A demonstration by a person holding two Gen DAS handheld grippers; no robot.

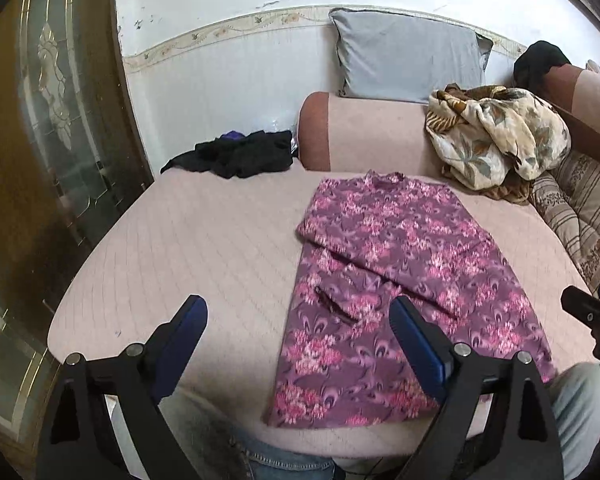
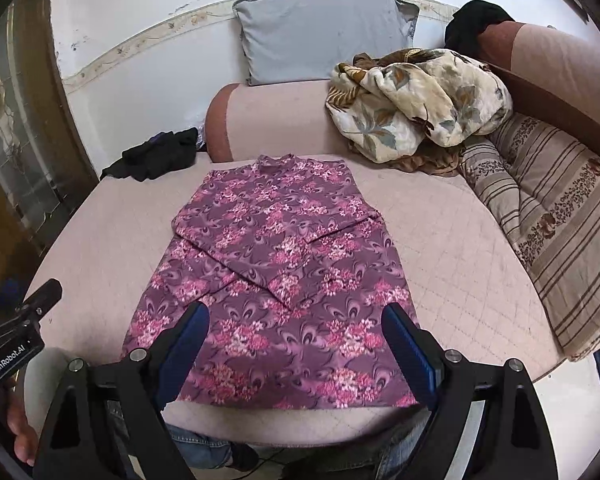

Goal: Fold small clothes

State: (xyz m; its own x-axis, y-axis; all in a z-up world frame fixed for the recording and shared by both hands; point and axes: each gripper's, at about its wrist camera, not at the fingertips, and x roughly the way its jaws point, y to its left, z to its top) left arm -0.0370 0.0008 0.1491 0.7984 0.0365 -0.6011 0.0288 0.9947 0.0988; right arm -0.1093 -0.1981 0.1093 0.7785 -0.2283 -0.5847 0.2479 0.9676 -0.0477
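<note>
Left gripper (image 1: 298, 320) hangs over the near edge of the bed (image 1: 204, 240) with its blue fingers (image 1: 416, 340) spread wide and nothing between them. One finger is above the bare bed and the other is above the left side of the shirt (image 1: 404, 280). At the far left corner of the bed a heap of black clothes (image 1: 236, 156) sits well apart from the shirt. The purple flower shirt lies flat in the middle of the bed, with its neck toward the far edge and its bottom hem right at the near edge. Both sleeves are already folded in across the front. A small dark mark shows on the left side of the shirt, and I cannot tell what it is. The shirt looks thin, soft and light. It will bend and sag as soon as it is lifted, and it may slide a bit on the smooth bed. A pinch on only one corner would make it droop and come unfolded. I think the best places to hold are the two bottom corners at the hem, one for each gripper, so the bottom half can be brought up to the neck. Right gripper (image 2: 296, 330) hangs over the lower part of the shirt (image 2: 284, 264), also wide and holding nothing. A bunched flower blanket (image 2: 416, 104) sits at the far right, and a striped cushion (image 2: 548, 216) lies along the right edge.
</note>
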